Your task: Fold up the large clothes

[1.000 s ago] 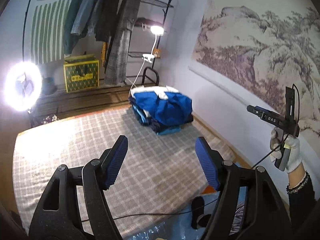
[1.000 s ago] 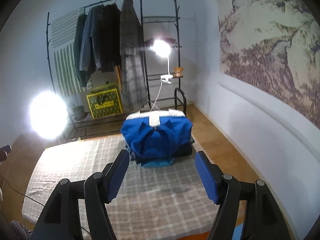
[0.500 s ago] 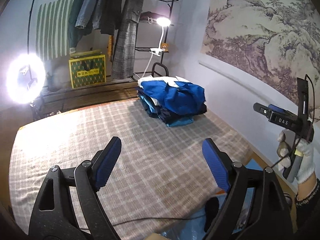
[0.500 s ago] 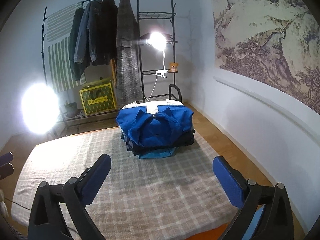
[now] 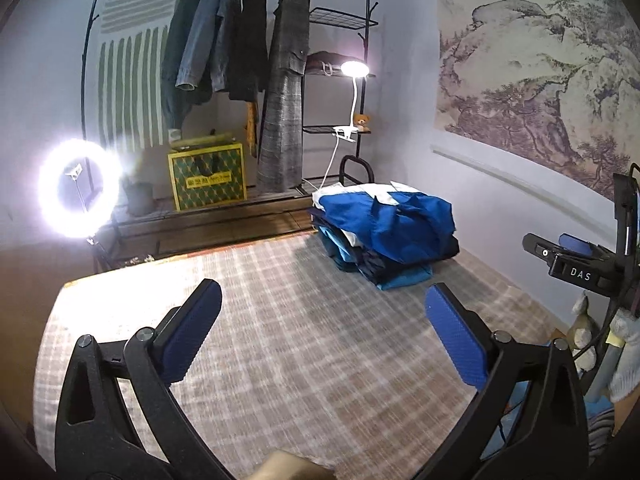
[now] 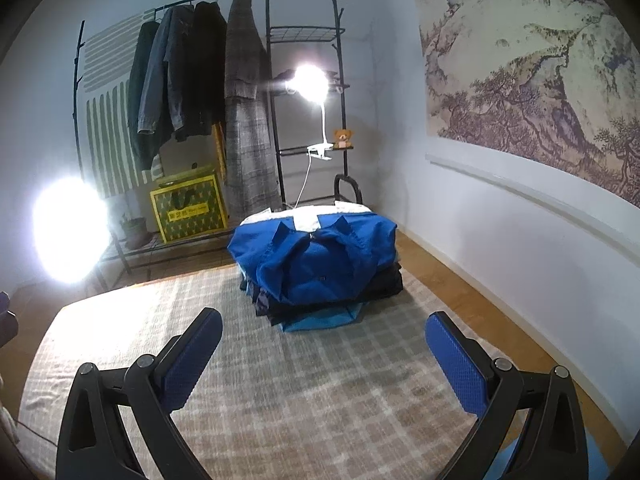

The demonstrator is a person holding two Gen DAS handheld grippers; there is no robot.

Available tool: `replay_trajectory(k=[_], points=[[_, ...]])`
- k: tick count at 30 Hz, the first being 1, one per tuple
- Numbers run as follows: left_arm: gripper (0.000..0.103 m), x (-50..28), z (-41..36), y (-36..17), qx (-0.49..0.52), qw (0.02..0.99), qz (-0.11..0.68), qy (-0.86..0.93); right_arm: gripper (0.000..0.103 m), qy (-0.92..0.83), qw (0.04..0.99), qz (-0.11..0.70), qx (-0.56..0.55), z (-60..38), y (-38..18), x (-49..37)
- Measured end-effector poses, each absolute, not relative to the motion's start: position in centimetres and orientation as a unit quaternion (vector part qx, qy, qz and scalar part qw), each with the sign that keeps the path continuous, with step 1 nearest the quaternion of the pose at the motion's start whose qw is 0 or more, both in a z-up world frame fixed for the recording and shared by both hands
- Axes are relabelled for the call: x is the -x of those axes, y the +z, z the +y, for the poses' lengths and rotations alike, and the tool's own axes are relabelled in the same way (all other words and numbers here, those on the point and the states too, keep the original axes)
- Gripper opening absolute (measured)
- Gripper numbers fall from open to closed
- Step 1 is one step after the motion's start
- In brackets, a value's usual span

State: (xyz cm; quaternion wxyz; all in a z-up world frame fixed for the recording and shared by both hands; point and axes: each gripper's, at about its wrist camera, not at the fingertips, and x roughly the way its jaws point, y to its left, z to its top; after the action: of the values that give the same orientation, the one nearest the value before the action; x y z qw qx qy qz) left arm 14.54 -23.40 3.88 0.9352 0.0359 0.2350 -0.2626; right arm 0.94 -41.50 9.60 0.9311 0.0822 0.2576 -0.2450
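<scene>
We held both tongs released over the checked mat. The left gripper, low in the left wrist view, had just been spreading its jaws; they stood wide apart with only bare mat between the blue pads. The right gripper, low in the right wrist view, had likewise just opened and gaped equally wide, nothing between its pads.

The task's thing, the pile of folded clothes, sat on the far edge of the mat, at the centre of the right wrist view and right of centre in the left wrist view. A blue shirt lay on top, collar facing us, over darker and lighter blue layers, with white cloth behind it. Both grippers were well apart from the pile.

At the right edge of the left wrist view we saw the right hand in a white glove.

Behind the mat, in the upper left of the frames, a black clothes rack carried hanging coats. A yellow box stood under them, a ring light glared at the left, and a clip lamp shone near a small teddy bear.
</scene>
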Motion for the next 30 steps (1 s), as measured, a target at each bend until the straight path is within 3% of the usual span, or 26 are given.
replay_trajectory(k=[30], points=[[0.103,-14.4,-24.8,2.6,-0.062,0.932,0.248,-0.257,0.103,-0.260,0.926,0.258,-0.095,-41.6,7.5,-2.6]])
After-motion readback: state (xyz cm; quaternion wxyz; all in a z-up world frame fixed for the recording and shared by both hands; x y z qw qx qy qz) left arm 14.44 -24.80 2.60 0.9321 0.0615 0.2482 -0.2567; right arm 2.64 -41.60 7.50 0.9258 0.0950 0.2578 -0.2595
